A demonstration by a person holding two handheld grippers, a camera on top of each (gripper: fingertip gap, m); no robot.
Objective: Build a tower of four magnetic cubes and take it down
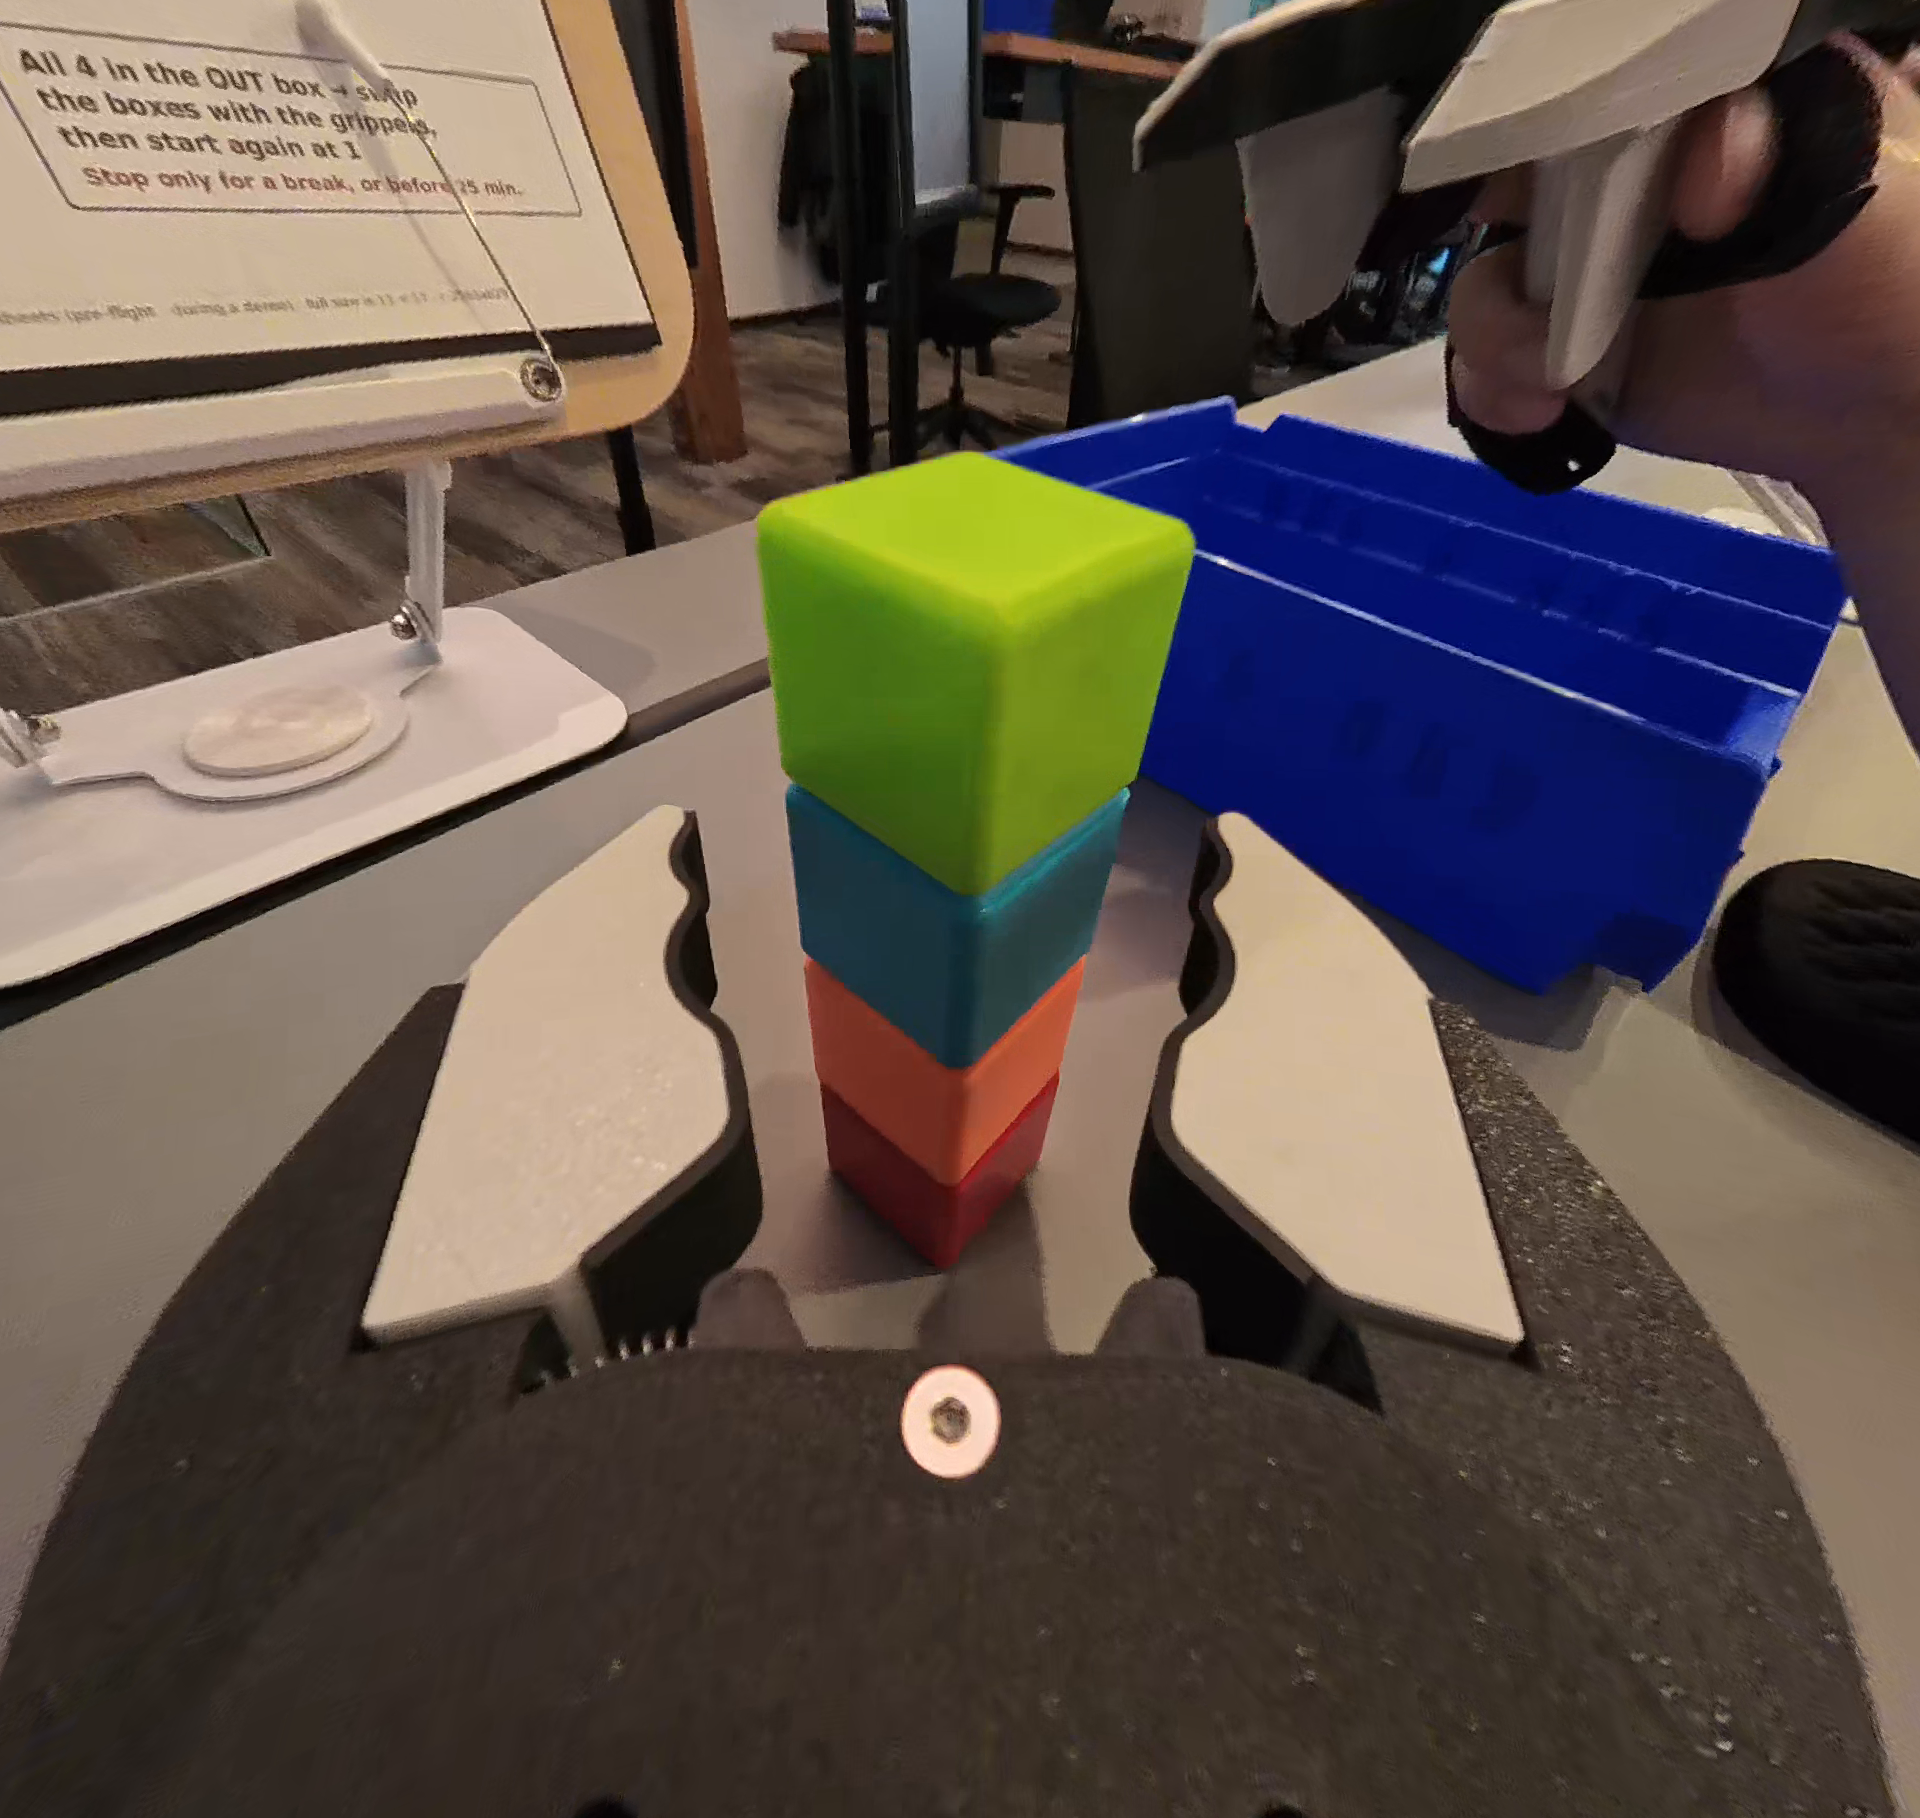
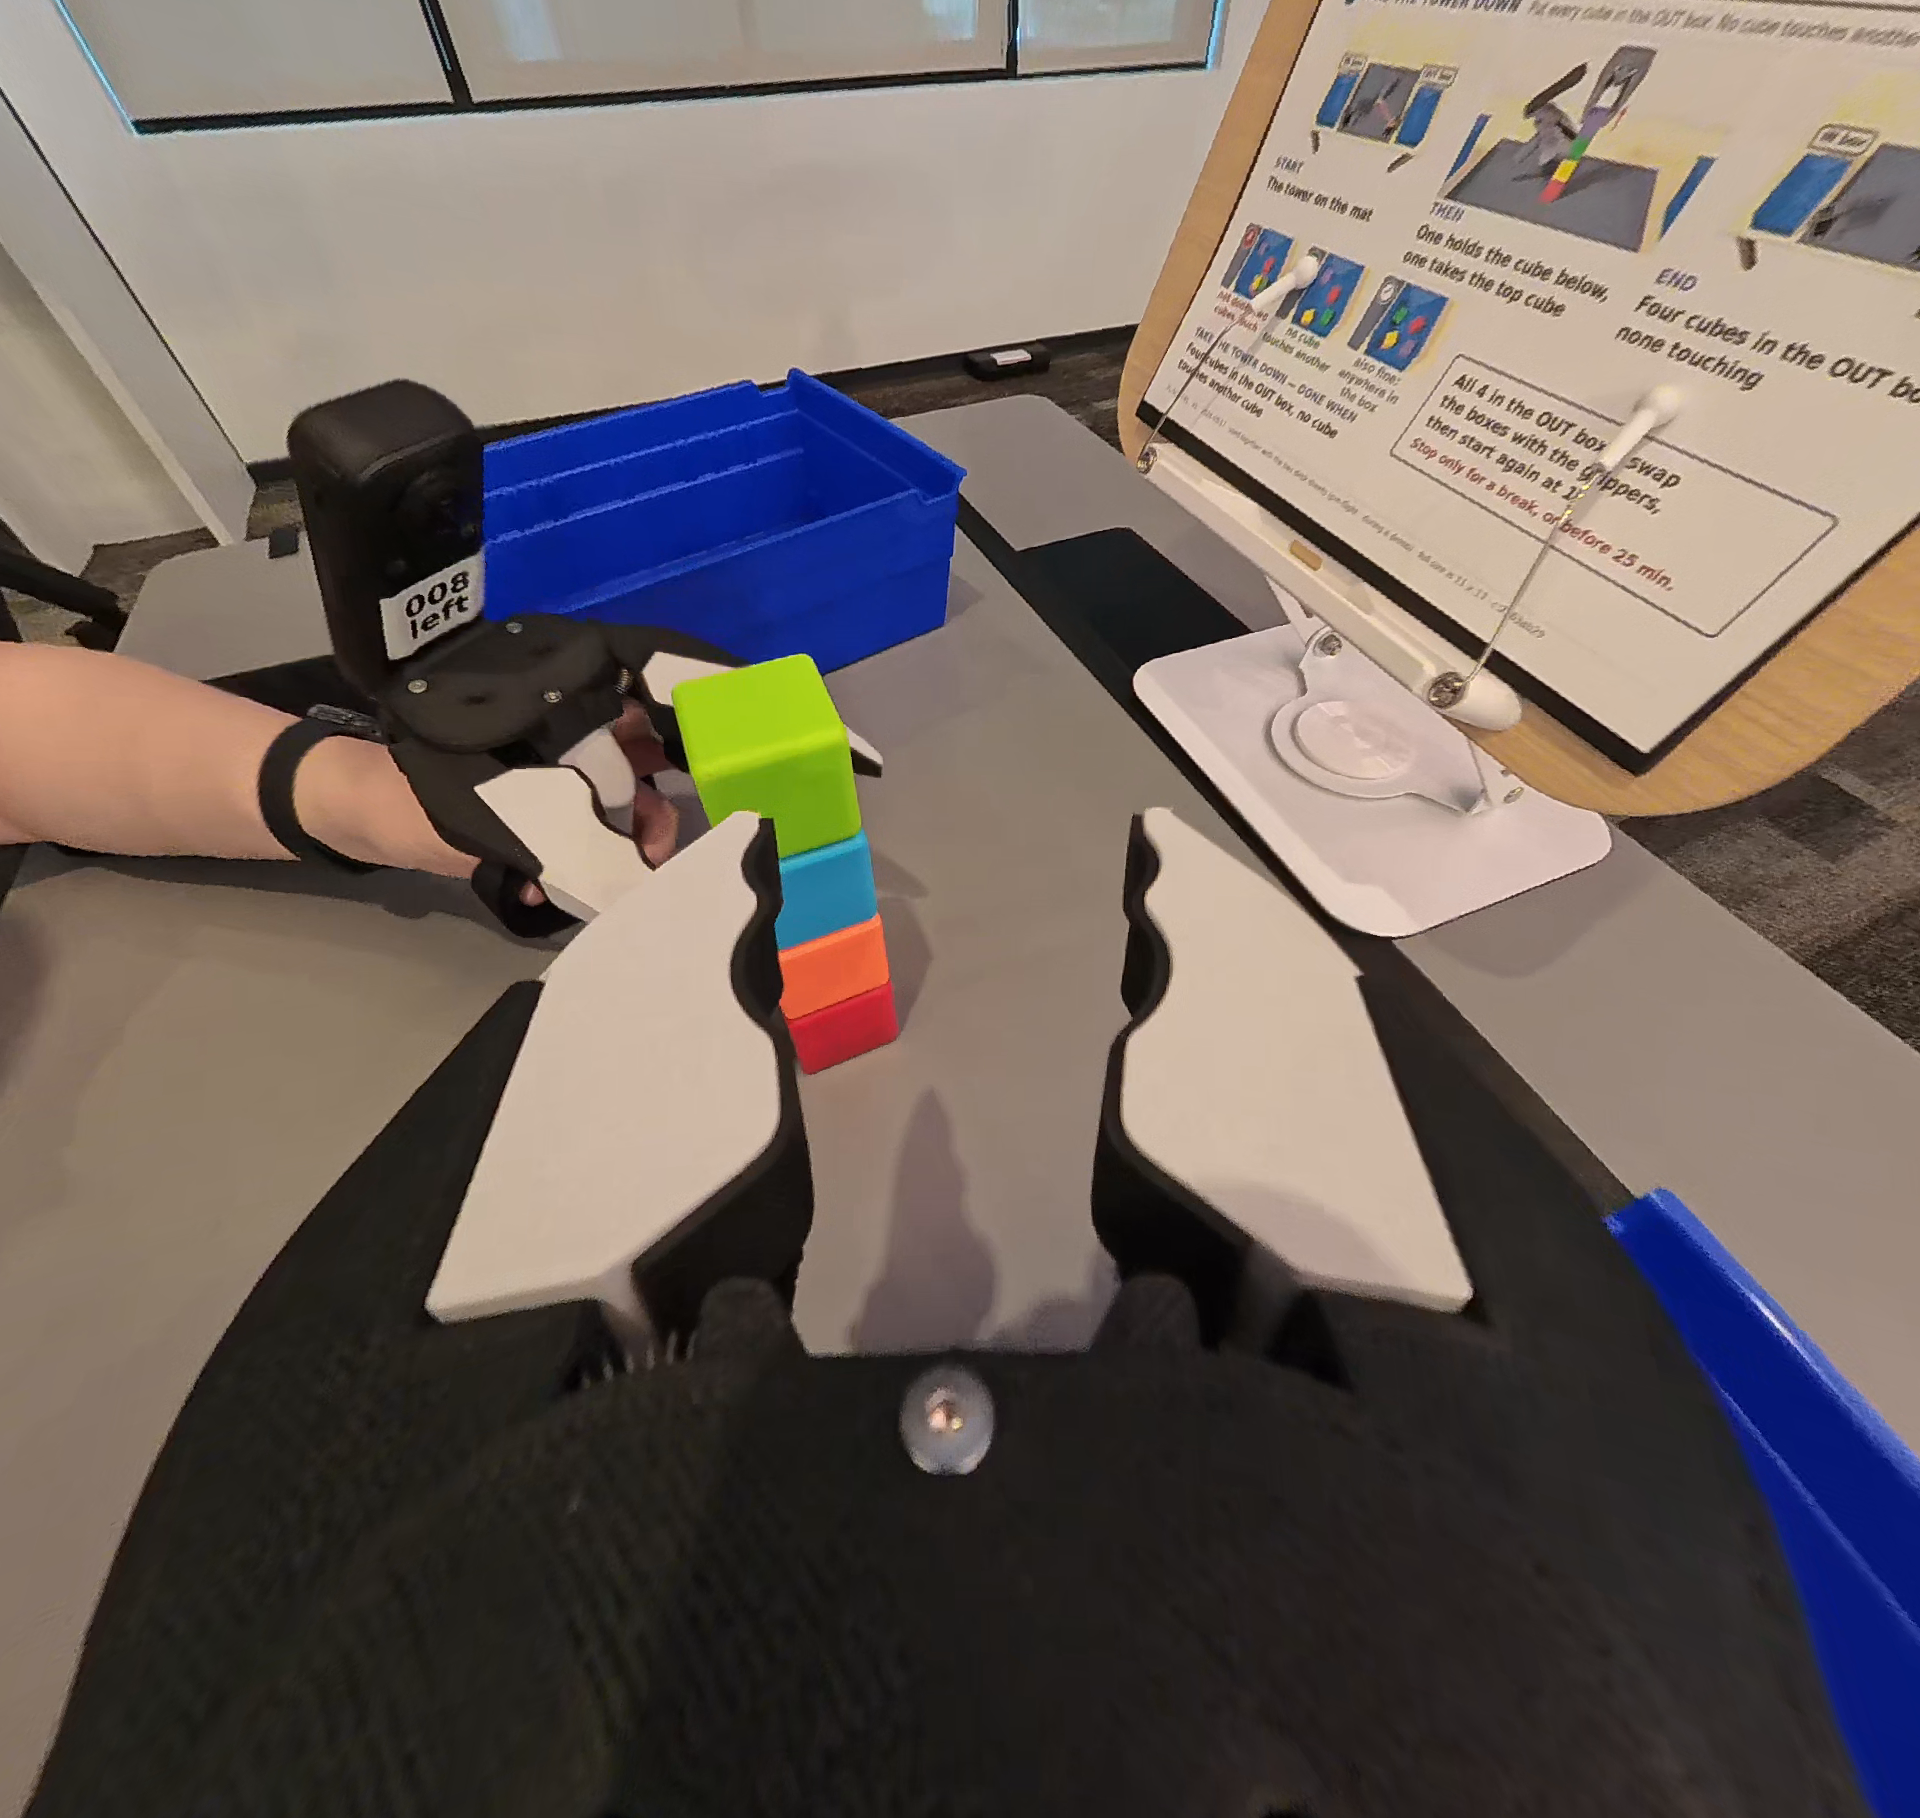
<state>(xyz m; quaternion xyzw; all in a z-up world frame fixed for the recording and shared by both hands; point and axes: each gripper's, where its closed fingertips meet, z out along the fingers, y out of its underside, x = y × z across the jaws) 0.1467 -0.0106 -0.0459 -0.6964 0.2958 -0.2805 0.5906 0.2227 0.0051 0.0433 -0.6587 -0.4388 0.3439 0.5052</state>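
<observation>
Both tools stand with their fingers spread apart, gripping nothing. Nearest the tower, the left black two-finger gripper with pale grey finger plates [image 1: 951,833] reaches toward the stack with its fingers on either side of it, clear gaps showing between plates and cubes. In the right wrist view a person's hand [image 2: 436,812] holds this gripper, and its far finger is partly hidden behind the top cube. The right gripper of the same build [image 2: 951,833] hangs farther back and higher, its left finger plate [image 2: 644,1020] covering part of the tower's edge in its own view.

Four smooth plastic cubes stand as one upright tower on the grey tabletop [image 2: 997,750]: a red cube [image 1: 940,1192] at the bottom, an orange cube [image 1: 945,1072] on it, a teal-blue cube [image 1: 951,937] next, and a lime-green cube [image 1: 966,667] on top.

Beyond the tower sit two open blue plastic bins, one on the left gripper's side [image 2: 727,511], one on the right gripper's side [image 1: 1475,667]. Farthest back, one white stand with a wooden board [image 2: 1382,781] holds a printed instruction sheet [image 2: 1621,314].
</observation>
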